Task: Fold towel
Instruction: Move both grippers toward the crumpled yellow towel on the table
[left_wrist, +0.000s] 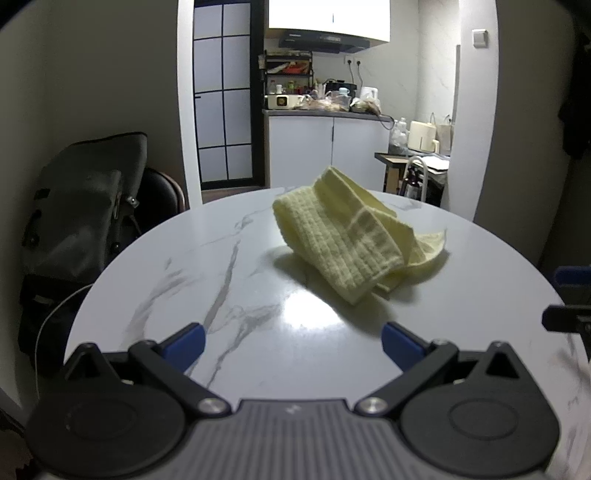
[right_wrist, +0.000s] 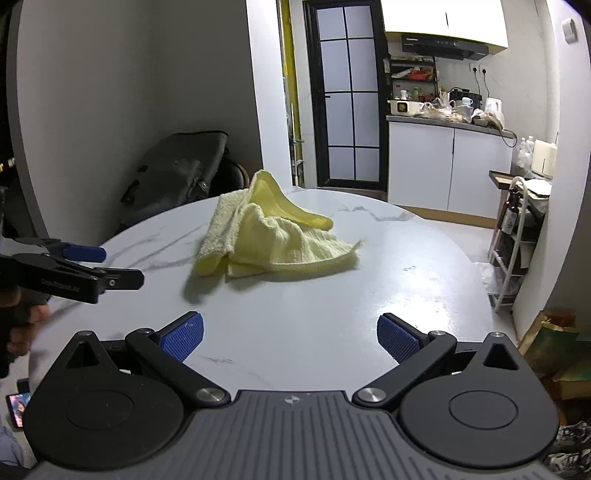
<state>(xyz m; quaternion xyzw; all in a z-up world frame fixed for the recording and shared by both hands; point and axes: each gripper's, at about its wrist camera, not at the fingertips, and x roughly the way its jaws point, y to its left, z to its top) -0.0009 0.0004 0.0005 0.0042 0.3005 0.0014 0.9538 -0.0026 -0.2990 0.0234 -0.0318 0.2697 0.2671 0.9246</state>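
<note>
A pale yellow waffle-weave towel (left_wrist: 351, 236) lies crumpled in a heap on the round white marble table (left_wrist: 229, 280). It also shows in the right wrist view (right_wrist: 266, 232), bunched with one corner standing up. My left gripper (left_wrist: 293, 345) is open and empty, above the table short of the towel. My right gripper (right_wrist: 290, 338) is open and empty, also short of the towel. The left gripper shows in the right wrist view (right_wrist: 107, 266) at the left, and the right gripper's fingers (left_wrist: 569, 295) show at the left view's right edge.
A dark bag on a chair (left_wrist: 88, 206) stands behind the table on the left. A kitchen counter with white cabinets (left_wrist: 325, 147) is beyond the table. A white rack with bottles (right_wrist: 517, 236) stands right of the table.
</note>
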